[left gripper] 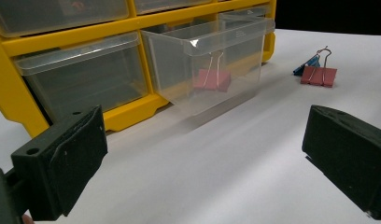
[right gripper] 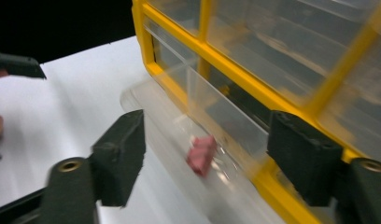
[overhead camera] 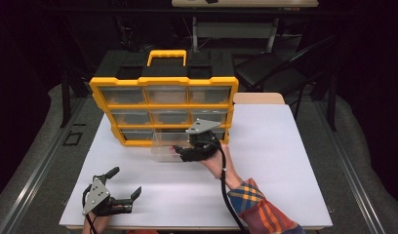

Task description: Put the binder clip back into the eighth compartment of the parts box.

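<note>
A yellow organizer (overhead camera: 164, 106) with clear drawers stands on the white table (overhead camera: 265, 185). One clear drawer (overhead camera: 164, 147) sits pulled out in front of its bottom row. A pink binder clip (left gripper: 212, 80) lies inside the drawer (left gripper: 179, 60). My right gripper (overhead camera: 182, 152) hovers over that drawer, open, with the pink clip (right gripper: 201, 155) in the drawer (right gripper: 216, 116) below and beyond its pads, untouched. My left gripper (overhead camera: 125, 181) rests near the table's front left corner, open and empty, facing the drawer across bare tabletop.
A loose pink binder clip (left gripper: 320, 76) and a blue one (left gripper: 305, 67) lie on the table to the right of the drawer in the left gripper view. Behind the table stand a dark chair (overhead camera: 270, 73) and a wooden surface (overhead camera: 258, 98).
</note>
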{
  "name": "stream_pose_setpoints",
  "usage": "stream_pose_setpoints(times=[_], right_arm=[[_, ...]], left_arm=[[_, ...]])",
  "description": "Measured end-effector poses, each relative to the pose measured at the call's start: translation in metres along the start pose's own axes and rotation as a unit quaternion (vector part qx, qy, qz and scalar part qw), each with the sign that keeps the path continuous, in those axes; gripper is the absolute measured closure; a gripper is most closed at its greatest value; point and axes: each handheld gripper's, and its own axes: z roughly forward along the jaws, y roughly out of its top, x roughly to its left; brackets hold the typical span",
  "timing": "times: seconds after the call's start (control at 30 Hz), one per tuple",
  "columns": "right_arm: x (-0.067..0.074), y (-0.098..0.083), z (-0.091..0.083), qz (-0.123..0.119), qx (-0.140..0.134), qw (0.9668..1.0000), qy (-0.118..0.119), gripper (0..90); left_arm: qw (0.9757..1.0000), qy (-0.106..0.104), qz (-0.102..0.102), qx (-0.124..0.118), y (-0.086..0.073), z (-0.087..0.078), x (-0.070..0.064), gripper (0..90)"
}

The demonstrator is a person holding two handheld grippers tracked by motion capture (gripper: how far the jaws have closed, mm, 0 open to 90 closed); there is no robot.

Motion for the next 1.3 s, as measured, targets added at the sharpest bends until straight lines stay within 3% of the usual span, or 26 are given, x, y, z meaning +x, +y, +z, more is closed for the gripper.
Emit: stream_pose_setpoints(times=[0.17,0.37,0.87,1.3], right_arm=[[-0.015,-0.022,-0.021,0.017,0.006,0.9998,-0.006,17.5],[-0.019,-0.036,-0.035,0.024,0.011,0.9996,-0.006,14.0],[-0.024,-0.067,-0.049,0.048,0.04,0.998,-0.007,0.4],[-0.019,-0.09,-0.06,0.064,0.056,0.9962,-0.022,3.2]], left_arm=[[1.0,-0.001,0.0,0.0,0.0,0.0,0.0,0.0],[1.0,0.0,0.0,0.0,0.0,0.001,0.0,0.0],[1.0,-0.001,0.001,0.0,0.0,0.0,0.0,0.0],[1.0,-0.002,0.0,-0.002,0.0,0.001,0.0,0.0]])
